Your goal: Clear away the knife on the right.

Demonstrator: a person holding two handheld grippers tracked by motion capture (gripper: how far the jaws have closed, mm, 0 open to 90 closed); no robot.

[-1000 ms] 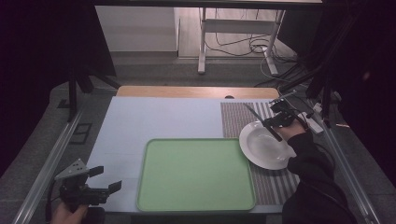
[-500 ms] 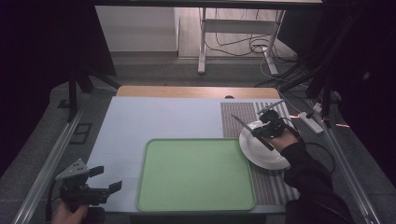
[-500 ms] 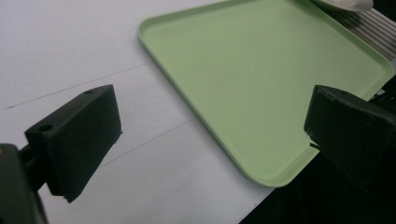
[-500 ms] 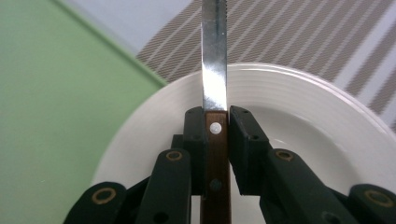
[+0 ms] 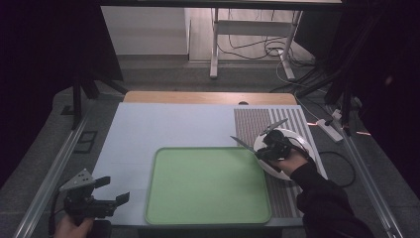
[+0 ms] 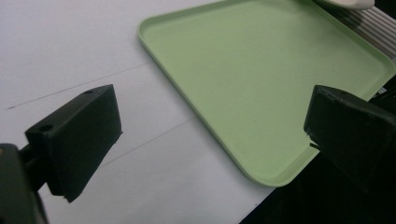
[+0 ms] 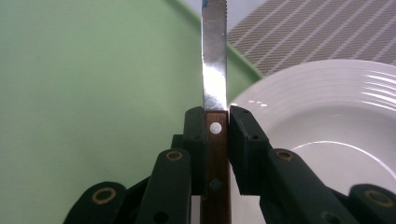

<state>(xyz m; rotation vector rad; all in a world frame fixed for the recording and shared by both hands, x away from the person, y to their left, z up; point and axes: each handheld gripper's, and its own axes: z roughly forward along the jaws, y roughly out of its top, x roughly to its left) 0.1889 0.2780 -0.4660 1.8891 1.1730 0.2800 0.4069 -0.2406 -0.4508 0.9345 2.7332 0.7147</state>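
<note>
Right now the right gripper (image 7: 215,123) squeezes a knife (image 7: 214,70) by its brown handle. The jaws press on both sides of the wood, near where the shiny blade begins. The blade sticks out past the jaws. In the high view the knife (image 5: 246,144) is up in the air, and its tip pokes over the right edge of the green tray (image 5: 208,186). The white plate (image 5: 297,141) sits under the hand, on the striped mat (image 5: 257,121).

The left gripper (image 5: 110,190) waits at the near left corner of the table (image 5: 163,124). Its jaws are wide apart and hold nothing. It is well away from the tray and the knife.

It looks like the knife is going from the plate to the tray. Some things could go wrong. The jaws hold only a thin bit of handle, so the knife could twist or tip if the hand turns fast. Then the blade could swing down and hit the tray rim or the plate. If the jaws let go while the knife is high up, it could bounce and slide off the tray. The hand is very close to the plate too, so a quick move could bump the plate and push it along the mat. A slow, low move would be safer.
</note>
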